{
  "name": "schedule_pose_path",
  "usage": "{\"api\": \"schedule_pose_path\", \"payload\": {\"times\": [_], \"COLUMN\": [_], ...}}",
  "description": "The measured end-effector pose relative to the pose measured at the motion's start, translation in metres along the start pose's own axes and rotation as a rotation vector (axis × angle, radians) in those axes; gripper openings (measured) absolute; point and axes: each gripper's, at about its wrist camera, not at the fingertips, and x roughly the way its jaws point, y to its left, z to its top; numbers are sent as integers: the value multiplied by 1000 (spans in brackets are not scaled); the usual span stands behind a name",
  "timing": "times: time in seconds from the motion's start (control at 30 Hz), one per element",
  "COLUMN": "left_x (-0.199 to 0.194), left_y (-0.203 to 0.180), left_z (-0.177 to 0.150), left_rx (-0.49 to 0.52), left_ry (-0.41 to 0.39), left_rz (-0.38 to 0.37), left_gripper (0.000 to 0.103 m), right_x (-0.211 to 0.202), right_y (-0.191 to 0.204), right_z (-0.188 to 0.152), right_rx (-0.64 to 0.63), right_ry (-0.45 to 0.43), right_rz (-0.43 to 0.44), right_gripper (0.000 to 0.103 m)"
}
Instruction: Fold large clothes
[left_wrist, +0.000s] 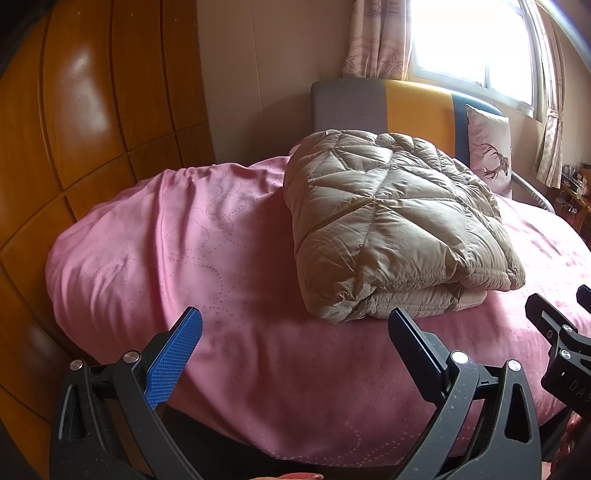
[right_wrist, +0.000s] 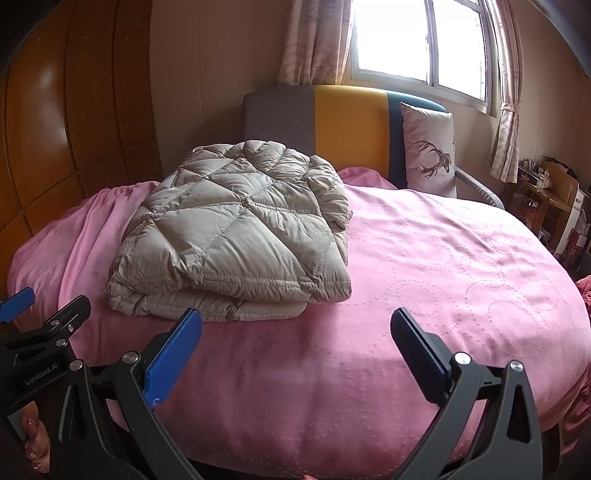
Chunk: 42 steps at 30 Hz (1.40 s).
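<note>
This is a bedroom in a home: a bed (right_wrist: 443, 258) under a pink dotted cover fills most of the view, backed by a padded headboard (right_wrist: 347, 122) in grey, yellow and dark blue. A pillow (right_wrist: 428, 147) printed with a deer leans against it. Glossy wooden wardrobe doors (left_wrist: 92, 110) line the left wall, patterned curtains (right_wrist: 314, 40) frame a bright window (right_wrist: 406, 40), and a cluttered wooden desk (right_wrist: 546, 195) stands in the far right corner
</note>
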Motion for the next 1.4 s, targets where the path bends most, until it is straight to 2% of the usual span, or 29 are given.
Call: {"api": "schedule_pose_path", "payload": {"times": [1.4], "left_x": [4], "left_y": [-3], "left_z": [-5], "left_rx": [-9], "left_ry": [26], "left_rz": [-10], "left_gripper": [100], "right_x": [8], "right_y": [0], "right_z": [-2], "right_rx": [-11], "right_ry": [35], "right_rz": [22], "right_gripper": [101]}}
